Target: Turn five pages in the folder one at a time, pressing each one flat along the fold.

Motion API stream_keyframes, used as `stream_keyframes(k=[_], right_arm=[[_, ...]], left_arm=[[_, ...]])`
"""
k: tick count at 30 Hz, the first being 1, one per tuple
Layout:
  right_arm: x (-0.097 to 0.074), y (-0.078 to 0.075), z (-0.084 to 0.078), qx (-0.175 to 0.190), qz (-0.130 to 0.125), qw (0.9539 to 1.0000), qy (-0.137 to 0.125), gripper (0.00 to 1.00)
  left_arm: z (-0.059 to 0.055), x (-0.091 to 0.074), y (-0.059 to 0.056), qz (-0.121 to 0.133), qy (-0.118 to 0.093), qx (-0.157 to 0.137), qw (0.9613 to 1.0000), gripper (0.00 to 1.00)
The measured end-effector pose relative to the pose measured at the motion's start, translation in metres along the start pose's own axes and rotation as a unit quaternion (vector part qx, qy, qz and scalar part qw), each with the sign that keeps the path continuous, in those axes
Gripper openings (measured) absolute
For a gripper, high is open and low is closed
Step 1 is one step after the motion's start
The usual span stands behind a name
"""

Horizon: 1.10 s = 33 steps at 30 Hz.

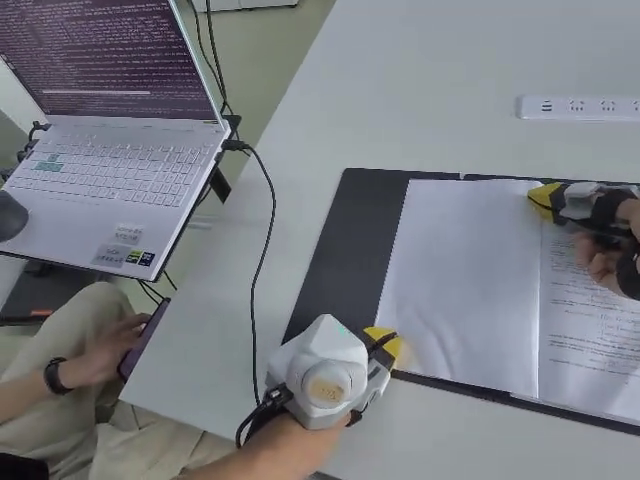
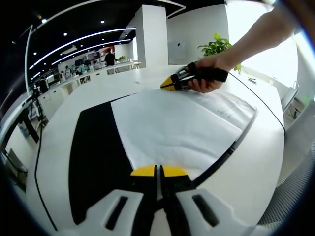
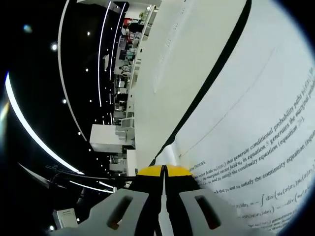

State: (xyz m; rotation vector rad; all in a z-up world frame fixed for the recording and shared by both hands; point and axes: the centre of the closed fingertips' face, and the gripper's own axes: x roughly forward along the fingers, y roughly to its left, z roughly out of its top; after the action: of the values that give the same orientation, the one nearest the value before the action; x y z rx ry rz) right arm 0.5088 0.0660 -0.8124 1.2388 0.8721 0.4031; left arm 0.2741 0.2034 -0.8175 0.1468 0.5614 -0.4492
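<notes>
Folder (image 1: 345, 240): black, flat and rectangular; I see it lying open on the smooth white table (image 1: 430, 90).
Blank page (image 1: 465, 280): plain white sheet, slightly bowed, lying over the folder's left half, with a strip of black cover bare beside it.
Printed page (image 1: 590, 320): white sheet with dense lines of text and formulae, on the right of the fold.
Left gripper (image 1: 385, 345): rounded white shell with yellow tips. The jaws are pressed together at the blank page's near edge, and I see nothing between them.
Right gripper (image 1: 545, 197): yellow tips clenched together at the pages' far edge, close to the fold.
Laptop (image 1: 110, 180): silver, open, left of the table.
Power strip (image 1: 578, 106): long, white, beyond the folder.
</notes>
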Motion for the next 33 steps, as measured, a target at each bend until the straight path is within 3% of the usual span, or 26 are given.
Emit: stream_keyframes(k=[5,9,18,27,33], right_arm=[[0.005,0.002,0.016,-0.011,0.0,0.9991,-0.041,0.0],[0.003,0.004,0.011,-0.016,-0.001,0.9992,-0.038,0.0],[-0.014,-0.002,-0.021,-0.017,-0.001,0.9995,0.027,0.0],[-0.039,-0.01,-0.049,-0.017,0.002,0.9983,0.057,0.0],[-0.062,-0.014,-0.077,-0.008,0.007,0.9969,0.079,0.0]], left_arm=[[-0.001,0.0,0.0,-0.001,-0.002,0.0,1.0,0.01],[-0.002,0.001,0.001,0.0,-0.004,-0.003,1.0,0.0],[-0.003,0.002,0.002,0.0,-0.006,0.0,1.0,0.0],[-0.003,0.002,0.001,0.003,-0.006,0.003,1.0,0.0],[-0.002,0.001,0.0,0.003,-0.008,0.003,1.0,0.0]])
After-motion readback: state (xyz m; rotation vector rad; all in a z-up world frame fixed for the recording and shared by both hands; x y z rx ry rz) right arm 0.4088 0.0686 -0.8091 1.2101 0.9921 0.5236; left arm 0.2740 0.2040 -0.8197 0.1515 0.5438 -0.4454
